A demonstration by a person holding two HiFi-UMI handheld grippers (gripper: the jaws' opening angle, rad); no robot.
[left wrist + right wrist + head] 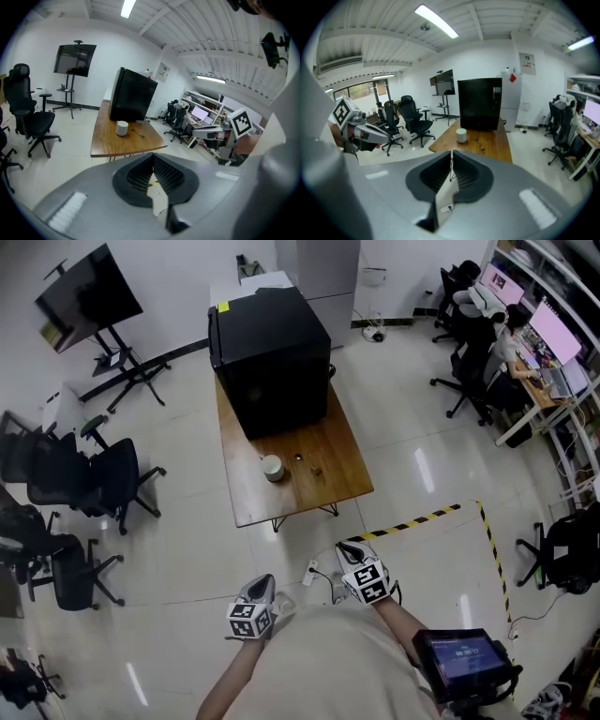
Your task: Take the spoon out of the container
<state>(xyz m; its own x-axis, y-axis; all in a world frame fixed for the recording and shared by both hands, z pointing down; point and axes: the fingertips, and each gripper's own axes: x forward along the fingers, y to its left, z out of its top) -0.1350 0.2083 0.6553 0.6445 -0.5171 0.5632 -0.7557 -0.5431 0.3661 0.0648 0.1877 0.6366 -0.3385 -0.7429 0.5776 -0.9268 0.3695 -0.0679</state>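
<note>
Spoon [137, 132], as best we can tell, is the slim thing lying flat on the tabletop [333, 451] just right of the cup [272, 468], apart from it and not inside; in the head view it is too small for us to be sure. Far left, a dark screen [89, 296] stands on a stand, with black chairs [103, 474] clustered below it on the pale floor. Next comes our left gripper [153, 154], held low before our body and well short of the tabletop. Its jaws are clenched tip to tip with nothing between them, only floor showing through the slit behind. Midway, a black box [272, 357] fills the far end of the tabletop, and the cup stands near its front face, left of centre. Our right gripper [452, 153] is beside the left one, likewise well apart from the tabletop and aimed at it, its jaws pressed together and empty. Right of it, yellow-and-black tape [412, 519] marks the floor, and along the far right wall desks carry lit monitors [553, 334].
</note>
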